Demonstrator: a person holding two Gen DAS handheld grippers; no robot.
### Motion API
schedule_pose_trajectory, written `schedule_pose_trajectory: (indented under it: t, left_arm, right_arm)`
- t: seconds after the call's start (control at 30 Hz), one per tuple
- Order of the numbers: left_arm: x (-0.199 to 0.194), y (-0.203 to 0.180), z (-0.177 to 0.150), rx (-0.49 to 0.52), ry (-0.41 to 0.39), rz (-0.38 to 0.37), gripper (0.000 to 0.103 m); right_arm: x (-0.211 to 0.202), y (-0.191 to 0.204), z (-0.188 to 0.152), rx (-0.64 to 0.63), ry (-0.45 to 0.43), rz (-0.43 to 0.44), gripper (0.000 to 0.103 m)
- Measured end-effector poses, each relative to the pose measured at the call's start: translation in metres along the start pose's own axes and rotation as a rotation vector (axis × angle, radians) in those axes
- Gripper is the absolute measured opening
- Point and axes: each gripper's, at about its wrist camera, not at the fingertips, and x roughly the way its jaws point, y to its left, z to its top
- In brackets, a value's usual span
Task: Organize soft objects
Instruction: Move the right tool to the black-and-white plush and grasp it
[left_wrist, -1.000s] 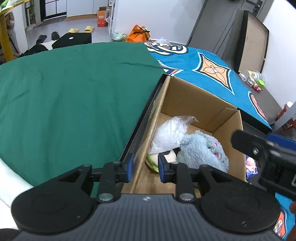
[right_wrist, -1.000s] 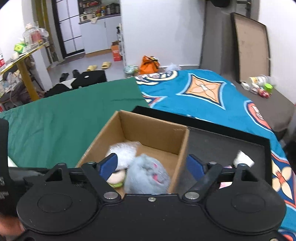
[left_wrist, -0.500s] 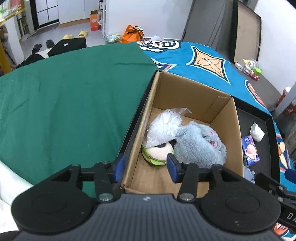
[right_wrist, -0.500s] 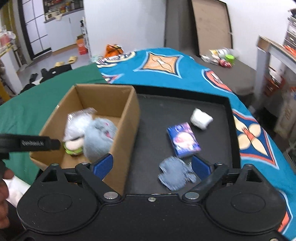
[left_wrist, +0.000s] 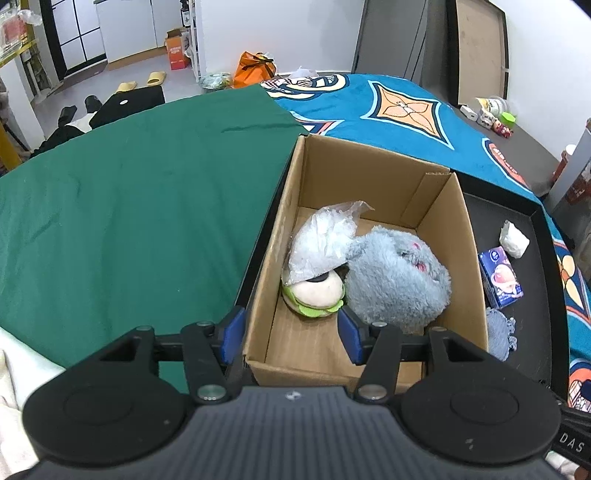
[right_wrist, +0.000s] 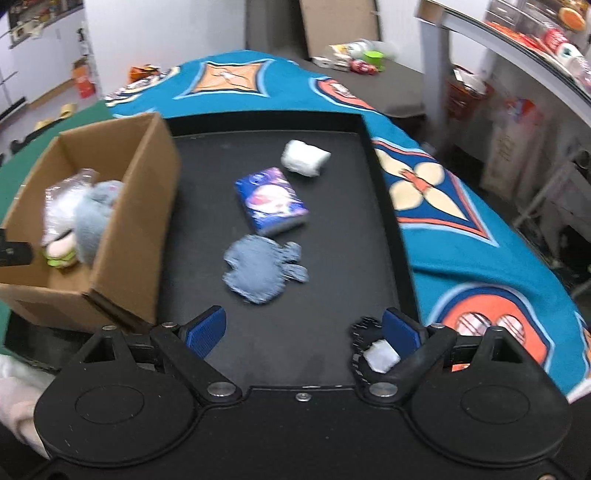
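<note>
A cardboard box (left_wrist: 373, 173) (right_wrist: 140, 177) stands on the left of a black tray (right_wrist: 295, 347). Inside it lie a grey plush (left_wrist: 399, 280) (right_wrist: 94, 218), a burger plush (left_wrist: 314, 295) and a clear plastic bag (left_wrist: 325, 236). On the tray lie a blue-grey knitted toy (right_wrist: 258, 269), a blue packet (right_wrist: 271, 199) and a white roll (right_wrist: 304, 157). My left gripper (left_wrist: 291, 336) is open and empty over the box's near wall. My right gripper (right_wrist: 306, 328) is open and empty over the tray, just short of the knitted toy.
A green cloth (left_wrist: 129, 206) covers the surface left of the box, a blue patterned cloth (right_wrist: 461, 221) the right. A small black and white object (right_wrist: 373, 354) lies on the tray by my right finger. A shelf (right_wrist: 517, 48) stands at far right.
My right gripper has swung right from the box to over the tray, nearer the knitted toy. My left gripper has opened wider and drawn back slightly from the box.
</note>
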Motion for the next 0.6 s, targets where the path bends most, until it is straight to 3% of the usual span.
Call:
schedule_pose_trajectory:
  t: [0.6]
  left_arm:
    - [0.000,-0.011,-0.004,0.060,0.023,0.055,0.054]
  right_arm:
    - [0.030,-0.031,-0.020,0.141,0.129,-0.097,0.091]
